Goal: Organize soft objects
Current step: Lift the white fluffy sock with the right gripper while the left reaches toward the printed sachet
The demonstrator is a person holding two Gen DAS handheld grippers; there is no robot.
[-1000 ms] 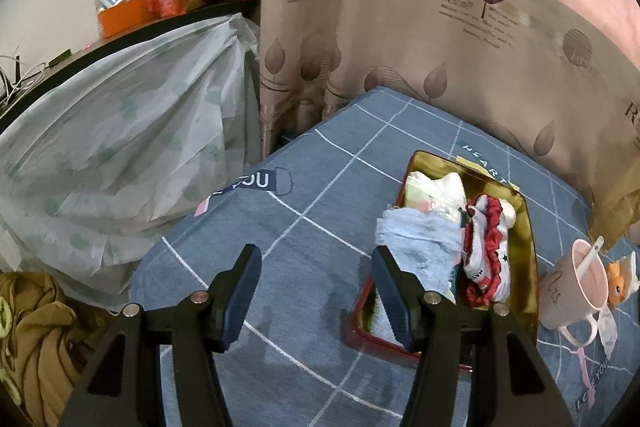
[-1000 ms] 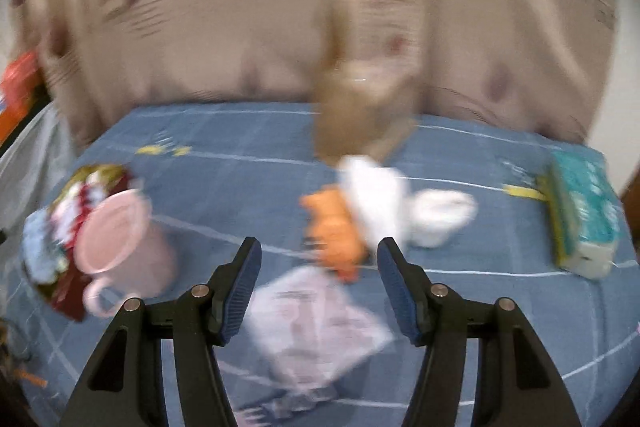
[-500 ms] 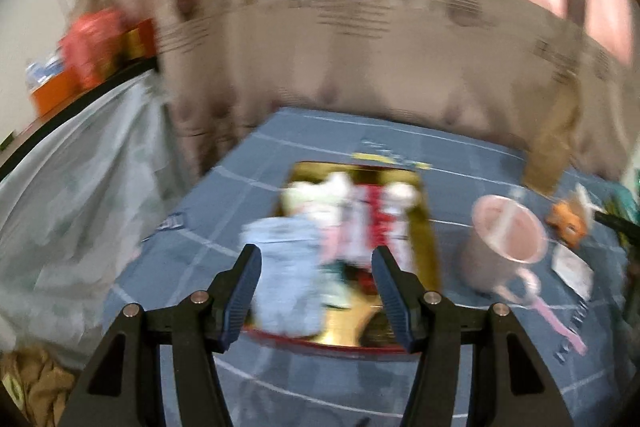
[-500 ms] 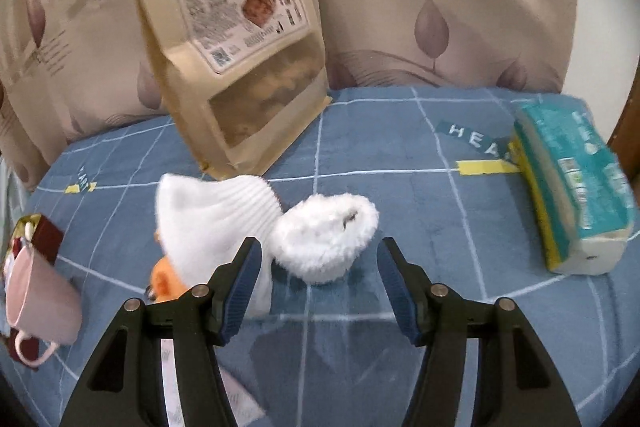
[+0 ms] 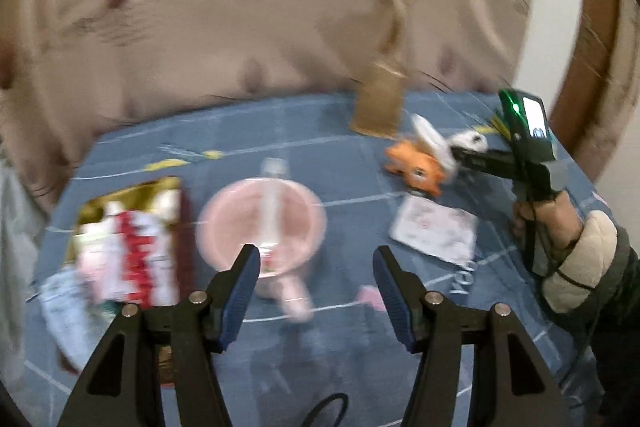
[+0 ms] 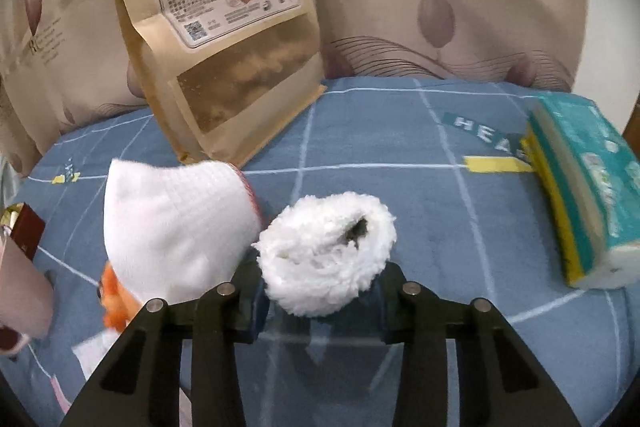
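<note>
Fluffy white roll between right gripper jaws

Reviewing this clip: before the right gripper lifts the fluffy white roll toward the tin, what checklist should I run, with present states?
1. Fluffy white rolled sock sits between the right gripper fingers: ok.
2. Jaws closing; firm grip: cannot tell.
3. Ribbed white sock clear of the fingers, beside them only: ok.
4. Left gripper open, empty: ok.
5. Pink mug stands between roll and gold tin of socks, in the path: not ok.
6. Free room in tin: cannot tell, blurred.
</note>
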